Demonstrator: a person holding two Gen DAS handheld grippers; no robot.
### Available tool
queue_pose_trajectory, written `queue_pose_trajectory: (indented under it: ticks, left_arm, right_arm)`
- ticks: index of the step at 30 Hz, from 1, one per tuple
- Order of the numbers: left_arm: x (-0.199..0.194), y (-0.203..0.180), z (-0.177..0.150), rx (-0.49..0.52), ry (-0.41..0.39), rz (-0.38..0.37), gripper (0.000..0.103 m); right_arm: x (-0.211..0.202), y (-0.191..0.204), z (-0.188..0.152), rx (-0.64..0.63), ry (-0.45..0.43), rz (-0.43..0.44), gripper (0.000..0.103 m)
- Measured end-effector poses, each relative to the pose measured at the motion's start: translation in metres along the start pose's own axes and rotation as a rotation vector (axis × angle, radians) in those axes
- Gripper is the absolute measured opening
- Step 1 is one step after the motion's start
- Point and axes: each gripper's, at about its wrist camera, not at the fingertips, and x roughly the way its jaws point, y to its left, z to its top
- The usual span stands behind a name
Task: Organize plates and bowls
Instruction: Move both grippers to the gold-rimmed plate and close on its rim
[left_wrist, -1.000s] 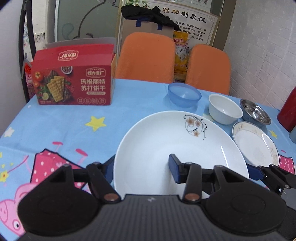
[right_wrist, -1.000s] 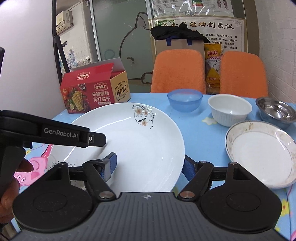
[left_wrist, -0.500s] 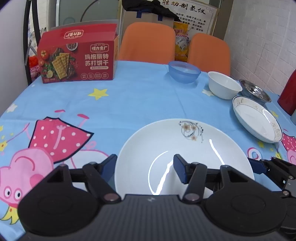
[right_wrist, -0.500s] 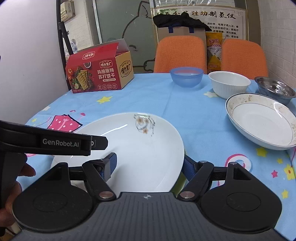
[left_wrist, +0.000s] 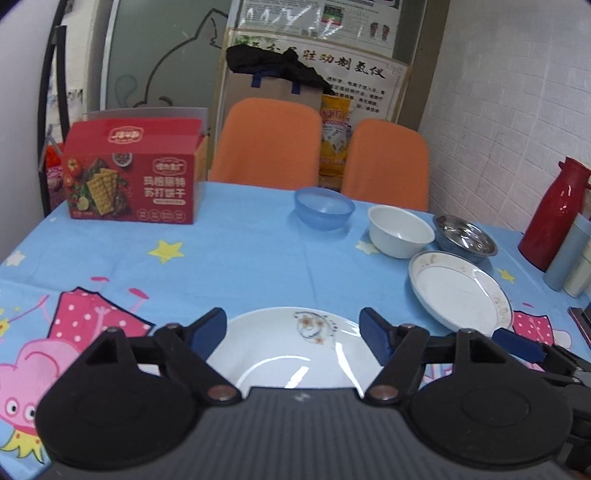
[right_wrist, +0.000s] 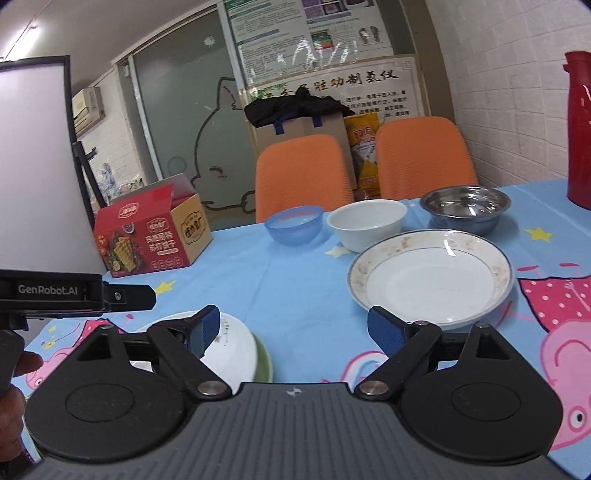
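The counter (left_wrist: 258, 236) wears a light blue cloth with yellow stars and pink cartoon pigs. The near plate (left_wrist: 295, 354) is white with a small brown flower sprig; the far plate (right_wrist: 430, 277) is white with a speckled gold rim. One bowl (left_wrist: 324, 208) is clear blue, one (left_wrist: 400, 230) white, one (left_wrist: 464, 238) shiny steel. The cracker box (left_wrist: 131, 177) is red.

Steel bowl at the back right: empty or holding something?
Empty. The steel bowl shows only bare shiny metal inside in both wrist views, standing upright beside the white bowl.

flowered plate (left_wrist: 295, 350) near edge hidden, thermos (right_wrist: 580, 129) cropped
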Motion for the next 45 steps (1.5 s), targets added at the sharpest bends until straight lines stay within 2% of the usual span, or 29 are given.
queue_pose_trajectory:
  ticks: [5, 8, 12, 14, 18, 22, 25, 27, 31, 36, 45]
  left_arm:
    - [0.024, -0.044, -0.005, 0.058, 0.081, -0.057, 0.072]
    - [0.038, -0.061, -0.002, 0.060, 0.120, -0.075, 0.072]
    - [0.061, -0.080, 0.009, 0.009, 0.167, -0.077, 0.072]
    - [0.074, -0.089, 0.016, -0.020, 0.179, -0.071, 0.072]
    - [0.106, -0.105, 0.028, -0.092, 0.207, -0.039, 0.072]
    - [0.135, -0.118, 0.035, -0.154, 0.234, 0.002, 0.072]
    - [0.151, -0.122, 0.037, -0.178, 0.239, 0.044, 0.072]
    - [0.159, -0.124, 0.037, -0.195, 0.229, 0.069, 0.072]
    - [0.172, -0.133, 0.033, -0.186, 0.238, 0.078, 0.072]
    - [0.186, -0.138, 0.025, -0.174, 0.252, 0.083, 0.072]
    - [0.190, -0.153, 0.019, -0.089, 0.213, 0.126, 0.070]
  right_arm:
    - [-0.010, -0.047, 0.005, 0.054, -0.008, -0.087, 0.103]
    - [-0.012, -0.074, 0.019, 0.065, -0.038, -0.132, 0.103]
    - [0.010, -0.106, 0.048, -0.014, -0.022, -0.165, 0.103]
    - [0.033, -0.121, 0.058, -0.065, 0.028, -0.179, 0.103]
    - [0.082, -0.148, 0.074, -0.123, 0.124, -0.149, 0.103]
    - [0.109, -0.166, 0.077, -0.081, 0.145, -0.067, 0.103]
    - [0.113, -0.170, 0.072, -0.060, 0.182, -0.053, 0.103]
    - [0.107, -0.167, 0.068, -0.092, 0.166, -0.059, 0.103]
    - [0.109, -0.169, 0.060, -0.082, 0.217, -0.066, 0.103]
    - [0.117, -0.160, 0.053, -0.145, 0.256, -0.060, 0.103]
    - [0.120, -0.158, 0.050, -0.172, 0.237, -0.073, 0.103]
